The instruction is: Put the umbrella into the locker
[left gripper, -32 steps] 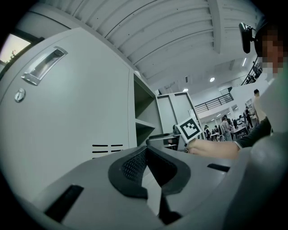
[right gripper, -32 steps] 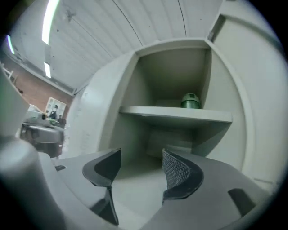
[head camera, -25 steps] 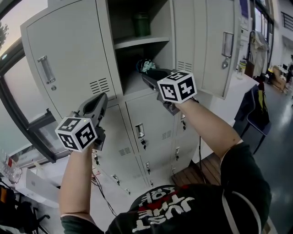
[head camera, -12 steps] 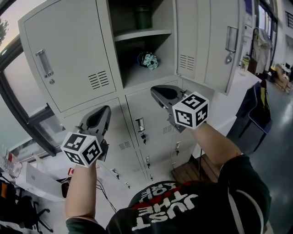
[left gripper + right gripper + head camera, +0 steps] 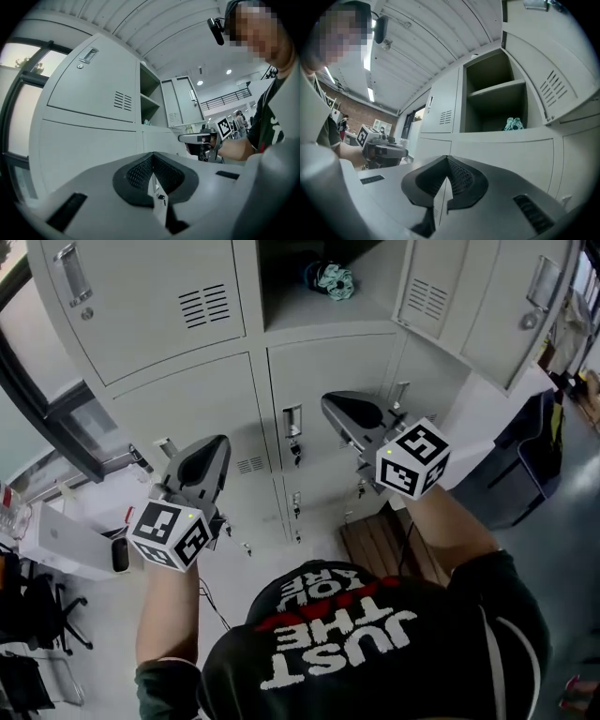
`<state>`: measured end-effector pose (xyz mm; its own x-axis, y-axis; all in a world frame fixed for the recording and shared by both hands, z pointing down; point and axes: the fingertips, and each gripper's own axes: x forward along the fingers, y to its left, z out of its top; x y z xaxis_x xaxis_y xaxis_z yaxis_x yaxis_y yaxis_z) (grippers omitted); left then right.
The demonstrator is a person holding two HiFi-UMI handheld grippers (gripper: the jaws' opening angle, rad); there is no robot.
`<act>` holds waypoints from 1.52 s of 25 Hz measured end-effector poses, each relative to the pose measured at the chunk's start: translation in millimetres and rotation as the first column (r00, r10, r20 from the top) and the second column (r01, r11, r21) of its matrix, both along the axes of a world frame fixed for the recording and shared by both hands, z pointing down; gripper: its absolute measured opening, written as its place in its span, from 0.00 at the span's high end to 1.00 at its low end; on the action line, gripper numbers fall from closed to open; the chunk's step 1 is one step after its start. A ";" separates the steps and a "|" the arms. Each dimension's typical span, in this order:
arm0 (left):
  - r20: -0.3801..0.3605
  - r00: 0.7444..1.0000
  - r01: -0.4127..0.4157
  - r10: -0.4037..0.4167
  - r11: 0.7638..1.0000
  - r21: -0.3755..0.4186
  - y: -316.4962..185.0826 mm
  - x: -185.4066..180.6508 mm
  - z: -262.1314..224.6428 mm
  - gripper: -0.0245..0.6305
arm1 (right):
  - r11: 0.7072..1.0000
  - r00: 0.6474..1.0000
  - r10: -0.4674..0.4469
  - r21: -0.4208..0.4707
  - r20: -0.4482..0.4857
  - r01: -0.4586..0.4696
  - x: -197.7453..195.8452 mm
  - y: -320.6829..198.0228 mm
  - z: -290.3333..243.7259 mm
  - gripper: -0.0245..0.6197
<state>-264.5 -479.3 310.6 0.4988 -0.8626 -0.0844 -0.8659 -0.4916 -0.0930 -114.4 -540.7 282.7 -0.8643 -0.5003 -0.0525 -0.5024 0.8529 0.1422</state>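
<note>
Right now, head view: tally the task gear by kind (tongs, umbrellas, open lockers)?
Grey handheld tongs: 2, the left tongs and right tongs, both shut and empty
Teal patterned folded umbrella: 1, lying inside the locker
Open grey metal locker: 1
Total: 4

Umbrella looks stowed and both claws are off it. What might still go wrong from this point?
1. The locker door stands open, so nothing shuts the umbrella in on its shelf; it might roll out, though how close to the edge it lies is hard to tell.
2. The open door juts out up and to the right of the right claw; raising that claw to close it may knock the door's edge.
</note>
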 end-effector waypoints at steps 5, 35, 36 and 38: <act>0.017 0.999 0.033 -0.033 0.999 -0.001 8.0 -3.6 29.0 0.95 | 0.996 0.999 -0.023 -0.082 0.028 0.025 -3.0 0.4 43.0 0.91; -0.070 0.997 0.034 -0.038 0.998 -0.054 16.3 -9.0 62.3 0.95 | 0.992 0.997 -0.072 -0.109 -0.017 0.070 -15.2 6.1 88.4 0.91; -0.072 0.997 0.038 -0.042 0.998 -0.056 16.2 -9.3 61.4 0.95 | 0.992 0.997 -0.071 -0.103 -0.023 0.069 -15.7 6.4 88.3 0.91; -0.075 0.996 0.041 -0.045 0.998 -0.057 16.0 -9.5 60.2 0.95 | 0.993 0.997 -0.069 -0.093 -0.031 0.065 -16.1 6.3 87.3 0.91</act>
<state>-273.9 -463.3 370.8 0.4548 -0.8877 -0.0722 -0.8900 -0.4560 0.0005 -130.5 -534.4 370.0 -0.8965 -0.4426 0.0216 -0.4399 0.8947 0.0778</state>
